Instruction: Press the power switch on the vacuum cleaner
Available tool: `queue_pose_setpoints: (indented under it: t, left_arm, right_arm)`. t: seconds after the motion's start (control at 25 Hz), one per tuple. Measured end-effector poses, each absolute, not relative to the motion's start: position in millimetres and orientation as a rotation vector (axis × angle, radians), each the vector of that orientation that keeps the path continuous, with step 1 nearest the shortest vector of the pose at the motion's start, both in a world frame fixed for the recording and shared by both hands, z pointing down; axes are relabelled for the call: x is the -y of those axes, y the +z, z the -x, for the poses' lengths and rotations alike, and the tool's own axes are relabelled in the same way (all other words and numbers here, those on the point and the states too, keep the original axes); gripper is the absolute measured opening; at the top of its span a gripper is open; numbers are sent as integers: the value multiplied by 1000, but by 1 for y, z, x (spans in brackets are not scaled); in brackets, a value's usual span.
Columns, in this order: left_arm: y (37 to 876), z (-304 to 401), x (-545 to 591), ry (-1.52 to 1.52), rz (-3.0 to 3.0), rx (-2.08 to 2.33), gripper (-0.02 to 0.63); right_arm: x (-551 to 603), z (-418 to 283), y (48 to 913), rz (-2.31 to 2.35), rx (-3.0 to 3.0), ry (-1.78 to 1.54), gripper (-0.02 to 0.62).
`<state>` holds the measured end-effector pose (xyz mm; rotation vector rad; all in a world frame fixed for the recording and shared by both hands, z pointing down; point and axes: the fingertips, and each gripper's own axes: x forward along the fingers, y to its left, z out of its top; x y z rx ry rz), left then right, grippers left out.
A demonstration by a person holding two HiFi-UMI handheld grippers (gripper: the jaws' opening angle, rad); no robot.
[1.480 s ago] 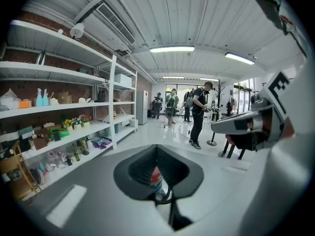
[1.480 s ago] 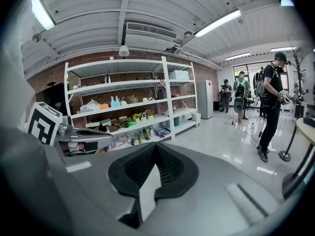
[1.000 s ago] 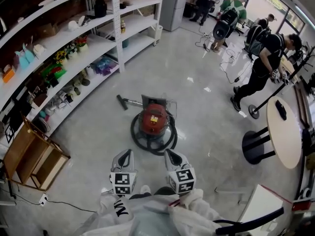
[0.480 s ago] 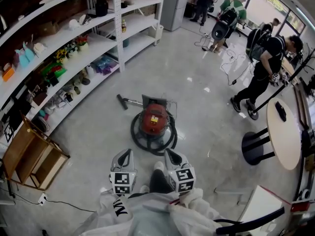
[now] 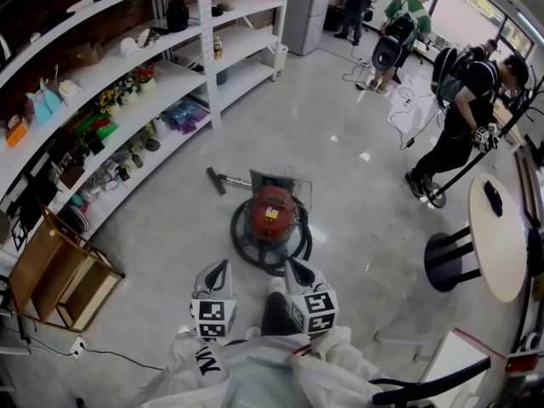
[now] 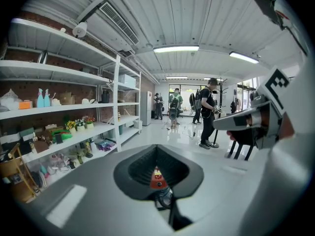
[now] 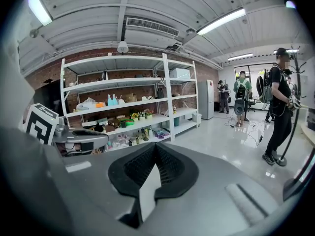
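The red canister vacuum cleaner point(image 5: 272, 213) stands on the grey floor, ringed by its coiled black hose point(image 5: 255, 253), with its wand and nozzle point(image 5: 218, 180) lying to its left rear. My left gripper point(image 5: 218, 267) and right gripper point(image 5: 294, 267) are held side by side just short of the hose, both shut and empty, touching nothing. In the left gripper view the vacuum point(image 6: 157, 177) shows as a red patch through the notch behind the closed jaws of the left gripper point(image 6: 157, 149). The right gripper point(image 7: 156, 146) points past it at the shelving. The power switch is too small to make out.
White shelving point(image 5: 127, 100) full of small items lines the left wall, with a wooden crate point(image 5: 55, 274) at its near end. A round table point(image 5: 501, 236) stands at the right. Several people point(image 5: 463, 117) and floor cables point(image 5: 399, 100) are at the back right.
The view has shifted forward and the vacuum sits slightly nearer. A dark shoe has come into view between the grippers. The person in black at the right has stepped along.
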<state>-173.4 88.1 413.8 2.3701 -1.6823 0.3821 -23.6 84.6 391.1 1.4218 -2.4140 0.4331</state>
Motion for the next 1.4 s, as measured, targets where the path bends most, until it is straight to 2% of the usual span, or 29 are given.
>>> queue_pose_setpoints:
  t: [1.4]
  left_arm:
    - [412, 114, 88, 535, -2327, 1720, 0]
  right_arm:
    - [105, -42, 405, -1365, 2449, 560, 0]
